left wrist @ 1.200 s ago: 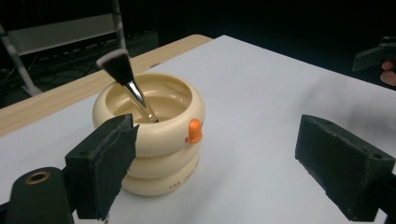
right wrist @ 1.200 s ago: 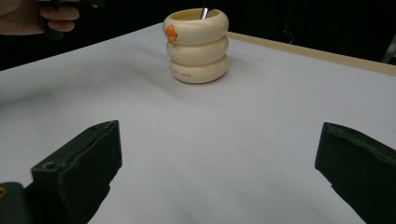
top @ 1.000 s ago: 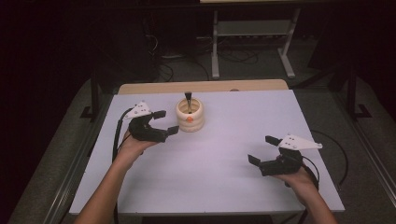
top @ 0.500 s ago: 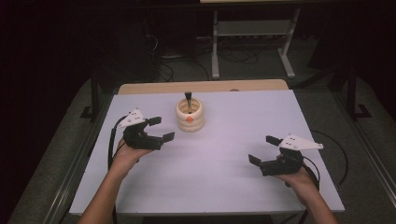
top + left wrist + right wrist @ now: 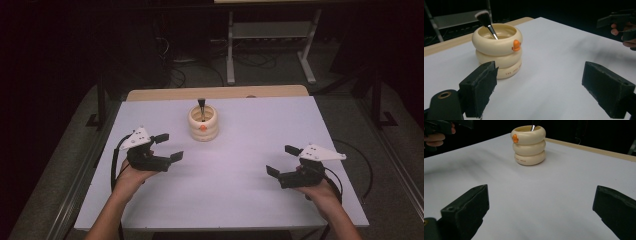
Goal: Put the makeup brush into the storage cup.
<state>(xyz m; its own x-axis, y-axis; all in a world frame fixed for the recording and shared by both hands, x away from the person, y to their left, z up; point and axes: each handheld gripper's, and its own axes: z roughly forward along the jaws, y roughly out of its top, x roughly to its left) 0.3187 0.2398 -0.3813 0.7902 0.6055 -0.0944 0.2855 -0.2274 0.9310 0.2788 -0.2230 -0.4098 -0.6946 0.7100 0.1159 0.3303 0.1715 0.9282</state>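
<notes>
Setting: laboratory or recording studio, dim and dark-walled. Evidence: one white tabletop (image 5: pixel 240 195) on a wooden board, brightly lit against black surroundings; grey carpeted floor (image 5: pixel 350 107); loose black cables (image 5: pixel 185 70) trailing across it; a grey metal stand (image 5: pixel 270 35) with splayed feet behind the table. No domestic furnishings.

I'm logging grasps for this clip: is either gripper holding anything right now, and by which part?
Nothing is held. The left gripper and right gripper both stand open over bare table, apart from the cream holder with its brush.
</notes>
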